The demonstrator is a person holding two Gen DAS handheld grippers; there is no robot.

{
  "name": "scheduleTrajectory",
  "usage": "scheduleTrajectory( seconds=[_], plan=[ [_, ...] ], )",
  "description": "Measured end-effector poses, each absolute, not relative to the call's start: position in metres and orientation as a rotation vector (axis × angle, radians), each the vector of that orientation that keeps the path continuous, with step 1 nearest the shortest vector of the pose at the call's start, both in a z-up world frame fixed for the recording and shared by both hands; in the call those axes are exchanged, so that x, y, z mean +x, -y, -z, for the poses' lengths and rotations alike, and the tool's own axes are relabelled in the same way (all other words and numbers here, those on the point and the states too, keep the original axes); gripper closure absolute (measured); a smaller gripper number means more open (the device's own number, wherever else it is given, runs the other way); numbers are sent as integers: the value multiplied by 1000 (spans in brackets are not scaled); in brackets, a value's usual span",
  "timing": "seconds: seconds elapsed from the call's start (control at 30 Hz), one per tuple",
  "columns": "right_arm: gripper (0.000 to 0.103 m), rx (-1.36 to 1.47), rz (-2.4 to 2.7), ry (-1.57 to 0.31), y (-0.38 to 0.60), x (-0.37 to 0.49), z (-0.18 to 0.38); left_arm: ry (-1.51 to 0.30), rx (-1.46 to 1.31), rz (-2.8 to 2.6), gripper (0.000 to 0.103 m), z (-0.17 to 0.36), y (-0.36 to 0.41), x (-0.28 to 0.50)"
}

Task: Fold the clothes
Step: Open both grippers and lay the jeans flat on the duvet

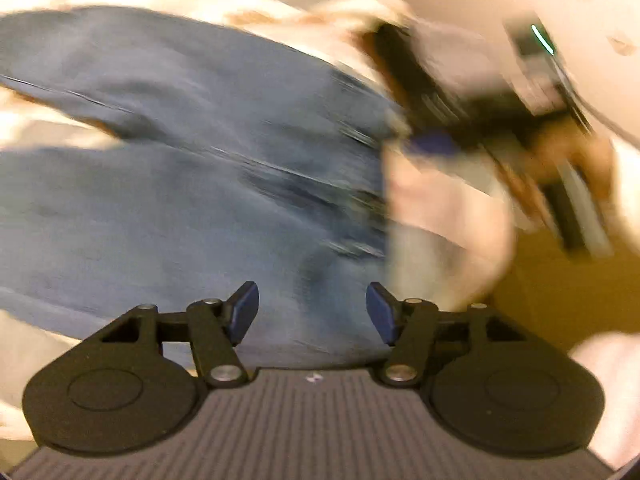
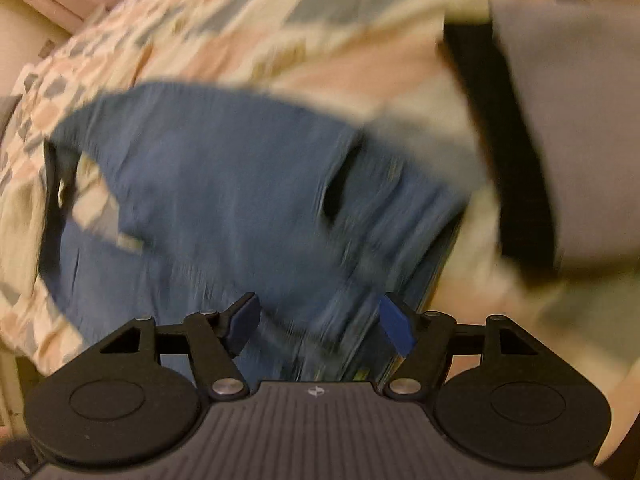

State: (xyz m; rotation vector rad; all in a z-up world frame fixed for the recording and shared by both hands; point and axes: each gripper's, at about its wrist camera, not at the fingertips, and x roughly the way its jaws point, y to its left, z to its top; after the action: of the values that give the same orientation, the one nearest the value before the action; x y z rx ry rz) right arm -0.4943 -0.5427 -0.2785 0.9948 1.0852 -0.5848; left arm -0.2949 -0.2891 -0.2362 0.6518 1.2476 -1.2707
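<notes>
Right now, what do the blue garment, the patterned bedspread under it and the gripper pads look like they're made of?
Blue garment: probably denim, matte, faded blue with seam lines; motion blur leaves the weave unclear.
Patterned bedspread: soft woven cloth, likely cotton, matte, printed in cream, peach and grey blocks.
Pads on the left gripper's fingers: blue, smooth, rubber-like; the links behind look like matte black plastic with metal pins.

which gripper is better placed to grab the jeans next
Probably the right gripper: it is open with the jeans running up between its fingers. The left gripper is open too, over plain denim. Blur limits certainty.
</notes>
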Motion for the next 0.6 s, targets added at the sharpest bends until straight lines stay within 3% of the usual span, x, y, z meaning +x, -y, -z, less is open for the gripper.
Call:
scheduleTrajectory(
  seconds=[0.07, 0.23, 0.4, 0.47, 0.6],
  plan=[
    [34, 1057, 607, -1081, 530, -500, 282, -1157, 715, 1123, 57, 232, 288, -254],
    [34, 1095, 706, -1057, 524, -499, 286, -966, 846, 851, 59, 231, 291, -131],
    [34, 1113, 841, -978, 509, -460, 284, -947, 830, 822, 54, 248, 326, -15],
    [34, 1148, 903, -925, 493, -439, 285, -946, 822, 817, 48, 257, 342, 29],
    [33, 1228, 1044, -836, 432, -385, 285, -943, 807, 808, 46, 273, 374, 119]
  ],
)
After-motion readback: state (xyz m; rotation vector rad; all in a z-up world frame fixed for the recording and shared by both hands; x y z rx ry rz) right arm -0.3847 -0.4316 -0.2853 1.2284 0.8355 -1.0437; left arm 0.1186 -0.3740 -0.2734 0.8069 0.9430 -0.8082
